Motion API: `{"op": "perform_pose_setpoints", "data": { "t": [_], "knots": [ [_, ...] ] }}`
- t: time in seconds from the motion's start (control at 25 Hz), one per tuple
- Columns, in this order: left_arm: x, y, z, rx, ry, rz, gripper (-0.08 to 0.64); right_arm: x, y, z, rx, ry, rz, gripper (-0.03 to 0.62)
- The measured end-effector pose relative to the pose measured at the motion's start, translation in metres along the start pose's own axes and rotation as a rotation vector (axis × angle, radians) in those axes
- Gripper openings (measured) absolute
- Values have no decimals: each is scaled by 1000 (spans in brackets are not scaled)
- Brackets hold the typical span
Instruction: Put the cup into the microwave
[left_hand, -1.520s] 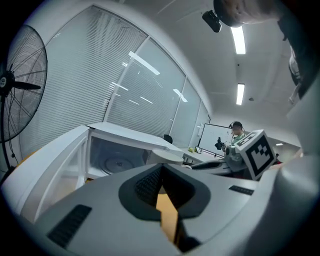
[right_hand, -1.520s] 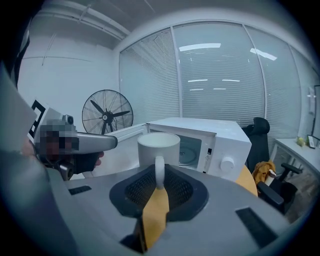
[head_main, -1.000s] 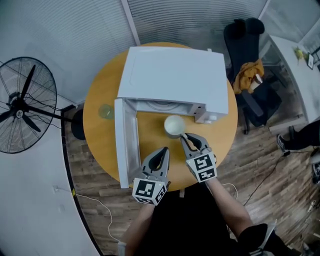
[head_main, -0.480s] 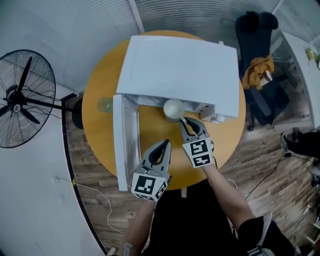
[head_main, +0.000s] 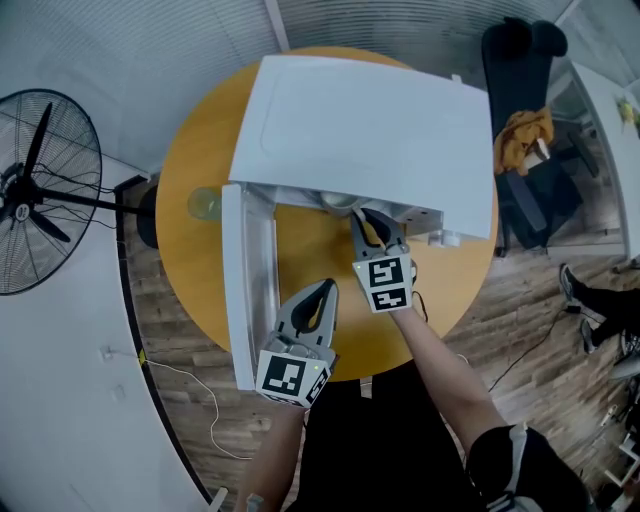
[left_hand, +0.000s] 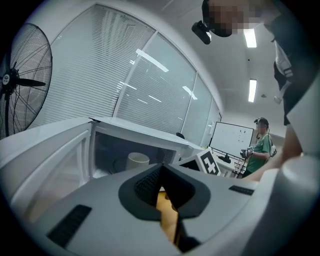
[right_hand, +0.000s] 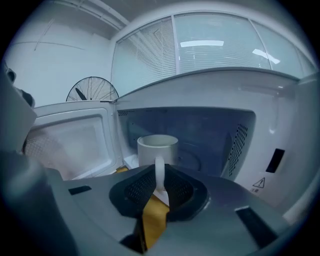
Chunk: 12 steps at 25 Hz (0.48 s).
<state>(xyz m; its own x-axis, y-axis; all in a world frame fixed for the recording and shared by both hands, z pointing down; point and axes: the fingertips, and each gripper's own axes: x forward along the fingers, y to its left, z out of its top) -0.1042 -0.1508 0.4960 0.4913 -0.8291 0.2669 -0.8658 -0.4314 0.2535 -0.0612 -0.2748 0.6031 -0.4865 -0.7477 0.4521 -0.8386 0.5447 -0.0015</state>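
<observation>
A white microwave (head_main: 370, 120) stands on the round wooden table (head_main: 440, 300) with its door (head_main: 245, 290) swung open to the left. My right gripper (head_main: 368, 222) is shut on the handle of the white cup (head_main: 338, 201), which sits at the mouth of the cavity, half hidden under the top. In the right gripper view the cup (right_hand: 157, 147) stands upright ahead of the right gripper (right_hand: 159, 187), inside the open cavity (right_hand: 210, 135). My left gripper (head_main: 322, 292) hovers over the table in front of the door, shut and empty; its view shows the cup (left_hand: 137, 161) inside the microwave (left_hand: 130, 132).
A small clear glass (head_main: 203, 203) stands on the table left of the door hinge. A floor fan (head_main: 40, 190) is at the far left. A dark chair with a yellow cloth (head_main: 520, 140) is at the right. A person in green (left_hand: 260, 150) stands far off.
My right gripper has carried the cup from over the table forward into the microwave's mouth. The left gripper has only drifted slightly.
</observation>
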Motion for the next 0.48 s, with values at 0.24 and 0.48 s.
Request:
{"op": "perform_pose_setpoints", "data": {
  "t": [0.24,0.48],
  "knots": [
    [-3,1,1,-14,1,-16,-5,21,-8,5,36,-31,-45,58],
    [-4,-3,4,-12,0,-36,-5,39,-18,8,54,-56,-91,58]
  ]
}}
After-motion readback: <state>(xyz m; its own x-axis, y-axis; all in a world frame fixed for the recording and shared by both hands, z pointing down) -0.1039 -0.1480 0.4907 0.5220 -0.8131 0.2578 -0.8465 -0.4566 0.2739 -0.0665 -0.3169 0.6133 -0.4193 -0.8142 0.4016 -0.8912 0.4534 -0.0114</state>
